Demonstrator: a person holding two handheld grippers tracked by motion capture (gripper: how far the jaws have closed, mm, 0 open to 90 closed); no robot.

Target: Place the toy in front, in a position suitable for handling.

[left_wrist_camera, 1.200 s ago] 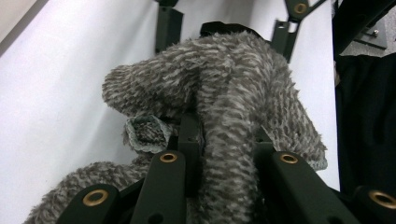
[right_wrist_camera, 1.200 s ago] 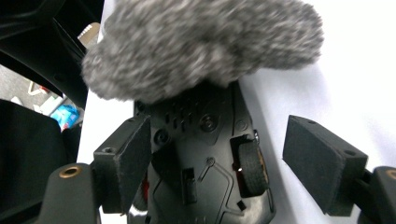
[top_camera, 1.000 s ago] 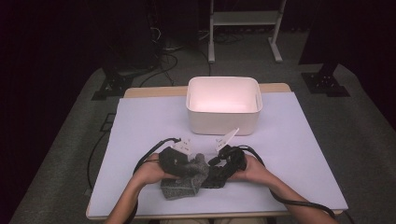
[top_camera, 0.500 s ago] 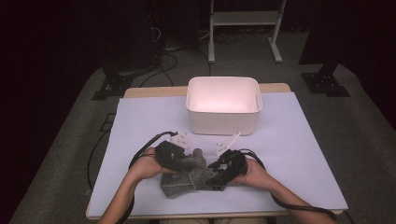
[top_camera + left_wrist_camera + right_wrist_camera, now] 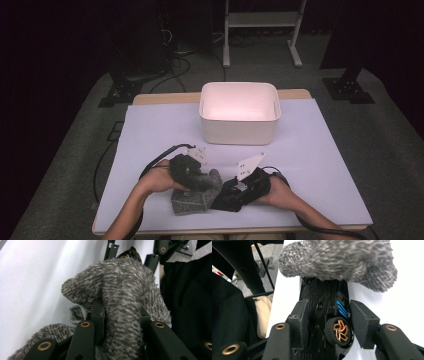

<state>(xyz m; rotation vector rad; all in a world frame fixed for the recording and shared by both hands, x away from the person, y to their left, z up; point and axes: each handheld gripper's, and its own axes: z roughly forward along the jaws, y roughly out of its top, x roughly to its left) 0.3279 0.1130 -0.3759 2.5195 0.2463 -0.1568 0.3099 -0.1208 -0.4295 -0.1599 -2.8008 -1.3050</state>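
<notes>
A grey fuzzy sock [image 5: 192, 200] lies near the table's front edge, and part of it is lifted. My left gripper [image 5: 121, 312] is shut on a fold of that sock [image 5: 125, 290]; its jaws have just been opening slightly, with the fabric still packed between them. A black toy car [image 5: 324, 305] with bronze wheels sits between the jaws of my right gripper [image 5: 329, 310], which have just been closing and now rest against its sides. The car's front end is under the sock [image 5: 339, 257]. In the high view my right gripper [image 5: 225, 199] is just right of the sock and my left gripper [image 5: 205, 182] is over it.
A white bin [image 5: 239, 131] stands at the middle back of the table. A white sheet [image 5: 325, 165] covers the tabletop. Cables trail from both grippers. A metal stand and dark equipment are on the floor beyond the table.
My right gripper has shifted a little toward the table's near edge, against the sock. The left hand has stayed about where it was, with the sock.
</notes>
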